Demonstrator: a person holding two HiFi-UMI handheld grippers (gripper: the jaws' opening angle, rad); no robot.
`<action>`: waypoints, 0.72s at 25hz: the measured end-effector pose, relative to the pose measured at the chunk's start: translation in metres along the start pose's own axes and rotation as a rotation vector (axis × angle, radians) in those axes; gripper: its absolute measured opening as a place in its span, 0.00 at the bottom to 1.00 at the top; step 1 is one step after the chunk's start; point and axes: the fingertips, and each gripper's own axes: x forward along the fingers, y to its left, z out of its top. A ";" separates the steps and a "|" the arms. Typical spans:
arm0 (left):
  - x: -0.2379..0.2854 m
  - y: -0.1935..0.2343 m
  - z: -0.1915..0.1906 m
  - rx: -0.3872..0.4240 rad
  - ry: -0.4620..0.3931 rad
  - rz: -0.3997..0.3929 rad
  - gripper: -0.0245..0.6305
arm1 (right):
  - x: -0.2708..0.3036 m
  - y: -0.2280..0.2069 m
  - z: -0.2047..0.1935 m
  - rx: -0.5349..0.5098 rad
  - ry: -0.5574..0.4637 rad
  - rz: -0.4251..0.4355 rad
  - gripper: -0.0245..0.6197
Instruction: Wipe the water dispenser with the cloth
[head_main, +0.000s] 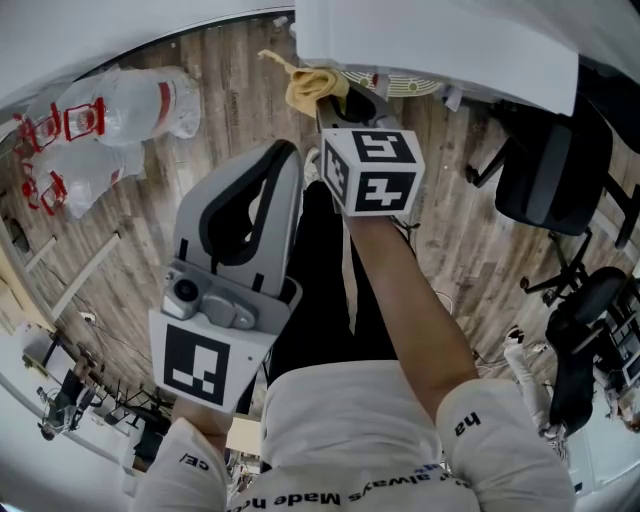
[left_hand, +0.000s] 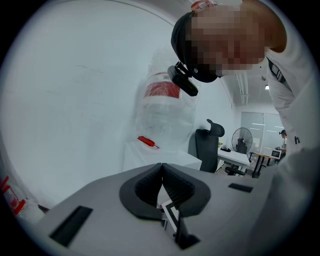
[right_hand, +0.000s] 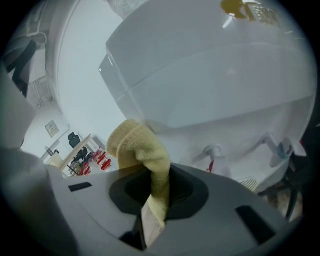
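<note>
The white water dispenser (head_main: 440, 45) stands at the top of the head view, and its front panel (right_hand: 210, 80) with two taps (right_hand: 215, 152) fills the right gripper view. A yellow cloth (head_main: 312, 85) is pinched in my right gripper (head_main: 335, 100), bunched up against the dispenser's lower front (right_hand: 135, 142). My right gripper (right_hand: 160, 187) is shut on the cloth. My left gripper (head_main: 265, 185) hangs lower, away from the dispenser, its jaws closed with nothing between them (left_hand: 162, 172). In the left gripper view it points up at a wrapped water bottle (left_hand: 162, 112).
Plastic-wrapped water bottles (head_main: 120, 105) with red handles lie on the wooden floor at left. Black office chairs (head_main: 555, 165) stand at right, with a drip grille (head_main: 405, 85) under the taps. A person's legs and white shirt fill the bottom.
</note>
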 end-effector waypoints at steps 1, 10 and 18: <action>0.000 0.001 0.000 -0.001 0.000 0.001 0.07 | 0.002 0.000 -0.001 0.012 -0.001 0.000 0.13; -0.001 0.011 -0.004 -0.008 0.006 0.002 0.07 | 0.018 -0.008 -0.018 0.127 -0.020 -0.027 0.13; 0.002 0.019 -0.009 -0.016 0.015 0.008 0.07 | 0.030 -0.027 -0.033 0.154 -0.024 -0.061 0.13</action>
